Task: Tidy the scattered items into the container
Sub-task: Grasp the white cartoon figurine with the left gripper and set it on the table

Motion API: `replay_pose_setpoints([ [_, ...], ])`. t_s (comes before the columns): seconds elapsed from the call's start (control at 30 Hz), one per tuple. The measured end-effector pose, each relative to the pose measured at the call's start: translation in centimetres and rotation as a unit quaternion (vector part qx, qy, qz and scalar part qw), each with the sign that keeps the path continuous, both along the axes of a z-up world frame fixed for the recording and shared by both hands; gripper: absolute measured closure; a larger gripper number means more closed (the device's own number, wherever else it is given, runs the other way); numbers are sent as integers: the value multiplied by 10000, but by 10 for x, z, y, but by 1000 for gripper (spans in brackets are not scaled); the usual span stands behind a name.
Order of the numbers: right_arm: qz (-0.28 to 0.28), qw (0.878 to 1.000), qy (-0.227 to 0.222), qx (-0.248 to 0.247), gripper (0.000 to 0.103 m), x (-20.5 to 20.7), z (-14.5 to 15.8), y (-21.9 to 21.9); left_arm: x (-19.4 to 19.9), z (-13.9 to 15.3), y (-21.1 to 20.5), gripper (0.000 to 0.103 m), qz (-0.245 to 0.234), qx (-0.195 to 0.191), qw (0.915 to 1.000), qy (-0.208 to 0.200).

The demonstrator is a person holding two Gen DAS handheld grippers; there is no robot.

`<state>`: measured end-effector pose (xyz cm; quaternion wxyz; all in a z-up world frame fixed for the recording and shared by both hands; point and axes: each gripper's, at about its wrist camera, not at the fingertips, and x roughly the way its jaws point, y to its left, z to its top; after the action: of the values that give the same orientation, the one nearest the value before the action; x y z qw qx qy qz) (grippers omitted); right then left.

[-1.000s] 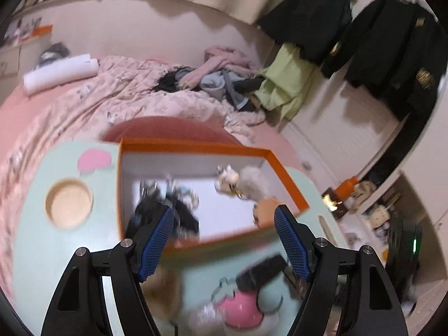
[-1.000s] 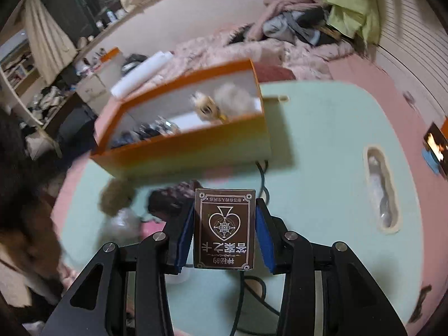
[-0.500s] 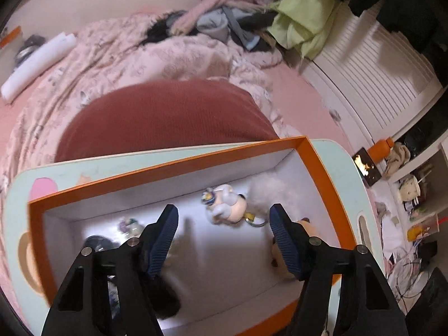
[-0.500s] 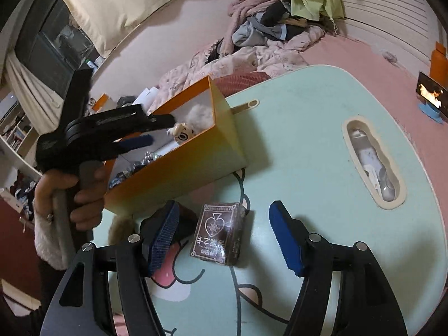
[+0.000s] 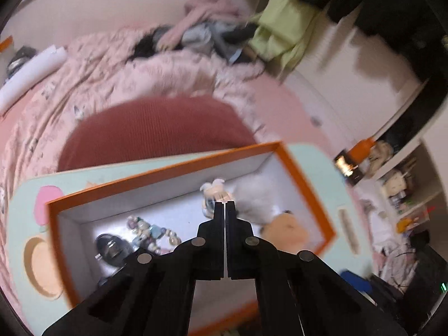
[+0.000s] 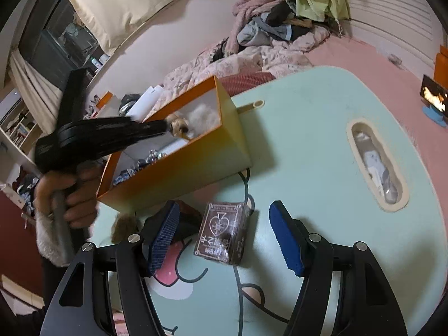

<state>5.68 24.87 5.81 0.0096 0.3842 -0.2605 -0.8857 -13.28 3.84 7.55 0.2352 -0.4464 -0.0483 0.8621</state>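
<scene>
An orange box (image 5: pixel 168 168) with a white inside stands on the mint table (image 6: pixel 308 128). In it lie a small figure toy (image 5: pixel 212 193), a white fluffy ball (image 5: pixel 252 201), a tan plush (image 5: pixel 285 229), a bead string (image 5: pixel 151 232) and a dark round item (image 5: pixel 112 247). My left gripper (image 5: pixel 225 207) hangs over the box, shut with nothing between its fingers; in the right wrist view the left gripper (image 6: pixel 165 124) is held by a hand (image 6: pixel 70 196). My right gripper (image 6: pixel 224 238) is open around a dark card box (image 6: pixel 224 232) lying flat on the table, pads apart from it.
A brown fluffy ball (image 6: pixel 124 226) and a dark item (image 6: pixel 184 224) lie by the orange box (image 6: pixel 179 168) near my left finger. The table has a slot cutout (image 6: pixel 375 165) and a round cutout (image 5: pixel 42 266). A red cushion (image 5: pixel 151 131) and a pink bed lie beyond.
My right gripper let go of the card box, which now lies on the table between its spread fingers. My left gripper moved over the orange box and closed empty.
</scene>
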Motion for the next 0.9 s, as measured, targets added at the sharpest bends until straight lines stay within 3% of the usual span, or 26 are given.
replay_pose_setpoints([
  [0.17,-61,9998,158,146,36,-6,15,5,25,26,-16,100,-35,171,9994,296],
  [0.23,-69,9996,203,171,36,-9,20,6,17,21,-12,72,4,-22,9999,164],
  [0.27,-76,9996,220,174,36,-10,22,6,9,14,-9,52,71,-100,9999,27],
  [0.4,-68,9996,247,150,36,-10,24,4,-27,-20,11,52,52,-297,9973,-663],
  [0.47,-52,9997,204,127,36,-9,21,4,-45,-39,22,57,136,-502,9942,-946],
  [0.57,-37,9999,140,86,36,-8,18,7,-61,-53,28,59,224,-248,9913,-1273],
  [0.77,-41,10000,82,-12,36,-7,12,13,-65,-63,41,62,287,-486,9905,-1255],
  [0.9,7,10000,68,-31,36,-8,10,11,-62,-57,35,64,239,-371,9929,-1108],
])
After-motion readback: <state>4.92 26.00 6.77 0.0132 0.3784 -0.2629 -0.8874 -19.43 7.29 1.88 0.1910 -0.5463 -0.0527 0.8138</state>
